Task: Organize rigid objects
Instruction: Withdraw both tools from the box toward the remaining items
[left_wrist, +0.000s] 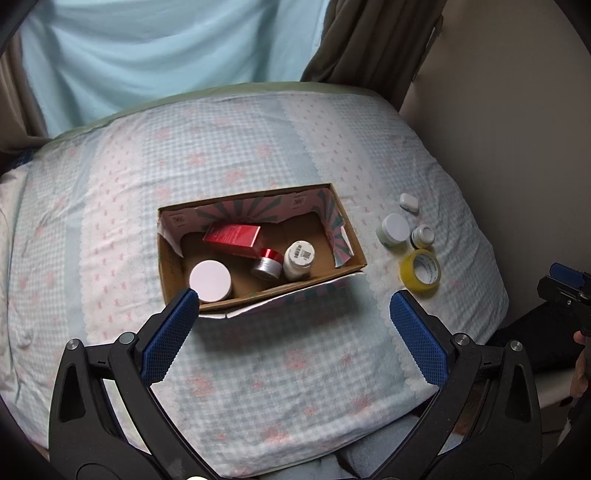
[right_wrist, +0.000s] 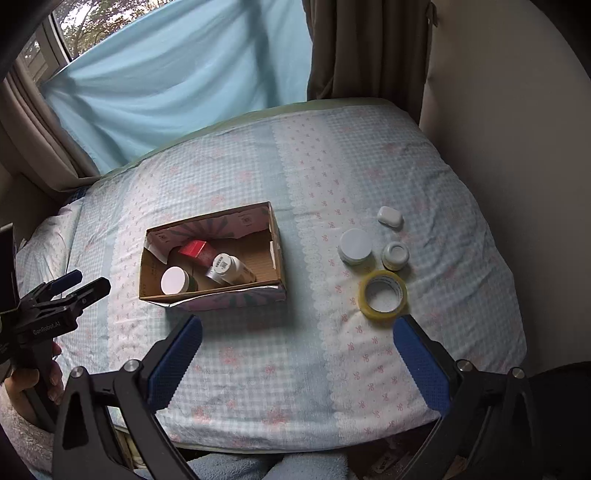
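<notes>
Right wrist view: we hold both grippers with jaws released and empty. Tape roll (right_wrist: 383, 294), two jars and a white case lie right of centre; box (right_wrist: 218, 295) sits centre-left. Risk: soft bed (right_wrist: 258, 369) yields, so items may tip during pickup.

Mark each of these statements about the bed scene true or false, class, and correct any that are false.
1. The yellow tape roll lies inside the cardboard box. False: it lies on the bedspread, to the right of the box.
2. Both grippers are open and empty. True: left gripper, right gripper.
3. A red carton is in the box. True.
4. The small white case sits on top of the tape roll. False: it lies apart, farther back on the bedspread.
</notes>
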